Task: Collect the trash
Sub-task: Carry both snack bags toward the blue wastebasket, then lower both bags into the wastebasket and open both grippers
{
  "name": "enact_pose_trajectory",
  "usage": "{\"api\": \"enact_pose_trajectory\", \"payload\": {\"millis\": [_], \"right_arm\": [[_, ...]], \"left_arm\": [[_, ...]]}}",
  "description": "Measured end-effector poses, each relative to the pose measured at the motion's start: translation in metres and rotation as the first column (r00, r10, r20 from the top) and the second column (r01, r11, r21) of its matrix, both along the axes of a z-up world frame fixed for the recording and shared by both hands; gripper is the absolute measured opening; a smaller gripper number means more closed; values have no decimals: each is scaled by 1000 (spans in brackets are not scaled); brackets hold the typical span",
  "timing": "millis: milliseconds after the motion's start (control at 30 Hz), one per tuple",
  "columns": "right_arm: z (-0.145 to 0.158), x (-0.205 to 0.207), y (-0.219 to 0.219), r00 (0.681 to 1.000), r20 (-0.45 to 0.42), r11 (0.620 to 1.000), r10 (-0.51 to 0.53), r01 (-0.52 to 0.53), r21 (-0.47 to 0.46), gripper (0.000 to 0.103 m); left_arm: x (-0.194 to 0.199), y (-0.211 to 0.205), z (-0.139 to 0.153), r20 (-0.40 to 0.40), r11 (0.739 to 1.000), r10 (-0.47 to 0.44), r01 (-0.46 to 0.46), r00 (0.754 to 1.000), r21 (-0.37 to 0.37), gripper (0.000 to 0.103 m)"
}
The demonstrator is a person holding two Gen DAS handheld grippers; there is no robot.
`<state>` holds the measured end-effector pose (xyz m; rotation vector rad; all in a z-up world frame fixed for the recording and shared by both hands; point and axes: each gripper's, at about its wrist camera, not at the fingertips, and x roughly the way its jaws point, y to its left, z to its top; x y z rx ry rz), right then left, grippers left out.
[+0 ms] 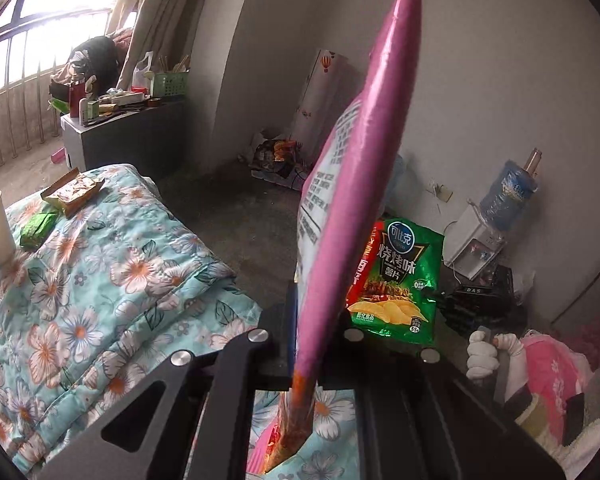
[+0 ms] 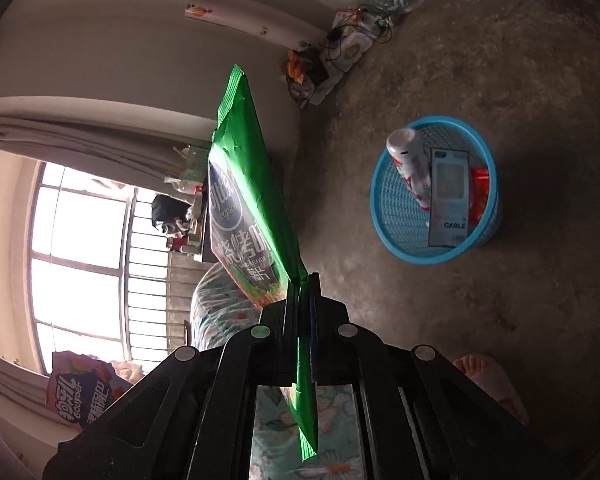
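Green chip bag (image 2: 256, 200), clenched in the right claw (image 2: 300, 292), stood left of the blue basket (image 2: 384, 216) while the left claw (image 1: 304, 320) gripped a pink bag (image 1: 364, 160).

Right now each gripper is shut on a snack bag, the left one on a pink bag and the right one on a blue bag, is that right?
Not quite. The right gripper is shut on a green chip bag, not a blue one, as the right wrist view shows. The left gripper does hold the pink bag.
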<state>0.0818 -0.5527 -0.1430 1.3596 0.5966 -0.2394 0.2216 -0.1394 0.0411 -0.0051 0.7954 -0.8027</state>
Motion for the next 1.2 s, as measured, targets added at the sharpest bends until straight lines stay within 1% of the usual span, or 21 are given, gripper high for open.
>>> {"api": "enact_pose_trajectory", "payload": {"millis": [133, 233, 300, 433, 500, 567, 600, 700, 733, 767, 800, 833, 900, 933, 967, 1033, 1067, 1100, 1133, 1167, 1200], "right_arm": [[-56, 11, -40, 985, -94, 986, -148, 154, 59, 3], [-104, 18, -55, 950, -169, 953, -263, 283, 109, 4], [-136, 27, -63, 927, -219, 933, -305, 337, 128, 5], [-190, 55, -62, 904, -343, 932, -254, 324, 163, 9], [-206, 65, -58, 895, -399, 944, -200, 285, 165, 27], [-209, 73, -53, 891, -433, 968, -140, 214, 129, 38], [-207, 75, -52, 888, -444, 979, -118, 179, 96, 36], [-200, 77, -51, 895, -441, 993, -69, 104, 54, 42], [-198, 76, -53, 898, -436, 994, -66, 96, 47, 46], [-195, 73, -56, 901, -428, 994, -70, 97, 41, 55], [-192, 69, -56, 906, -416, 994, -76, 102, 41, 56], [-192, 65, -60, 912, -403, 993, -78, 109, 53, 56], [-188, 55, -64, 924, -369, 987, -96, 137, 86, 59], [-186, 51, -65, 928, -357, 985, -104, 147, 94, 59], [-185, 49, -64, 928, -357, 984, -112, 153, 90, 59], [-181, 41, -64, 926, -356, 983, -125, 164, 81, 59], [-177, 37, -63, 927, -353, 983, -128, 167, 81, 59], [-177, 38, -61, 925, -356, 982, -133, 171, 78, 59], [-177, 34, -61, 922, -362, 982, -139, 176, 73, 59], [-178, 35, -62, 918, -369, 981, -146, 184, 70, 59], [-178, 32, -62, 916, -373, 979, -149, 190, 73, 59]], "left_arm": [[17, -27, -9, -34, 999, -38, 39, 999, 18, 7], [35, -47, -17, -69, 997, -63, 65, 996, 32, 7], [48, -63, -21, -101, 995, -88, 92, 991, 33, 7], [75, -102, -35, -166, 988, -139, 149, 976, 50, 7], [86, -123, -46, -200, 982, -163, 178, 966, 60, 7], [100, -143, -63, -271, 976, -185, 208, 945, 60, 7], [108, -152, -72, -316, 975, -189, 216, 930, 53, 7], [132, -182, -105, -468, 973, -201, 233, 861, 10, 7], [140, -193, -118, -520, 973, -201, 232, 830, -6, 7], [148, -204, -132, -569, 975, -190, 221, 800, -15, 7], [156, -215, -145, -600, 979, -155, 203, 785, 13, 6], [160, -229, -154, -594, 977, -127, 203, 795, 63, 6], [162, -257, -167, -556, 963, -118, 231, 823, 137, 7], [164, -270, -175, -561, 956, -117, 245, 820, 159, 7], [165, -281, -182, -543, 947, -102, 249, 834, 204, 7], [158, -308, -189, -395, 902, -111, 259, 912, 346, 7], [148, -325, -193, -298, 860, -153, 275, 942, 430, 7], [136, -341, -198, -188, 811, -208, 277, 960, 515, 7], [122, -355, -203, -93, 772, -279, 281, 956, 570, 7], [107, -366, -210, -28, 739, -354, 298, 935, 604, 7], [93, -375, -222, 25, 702, -431, 318, 902, 638, 7]]}}
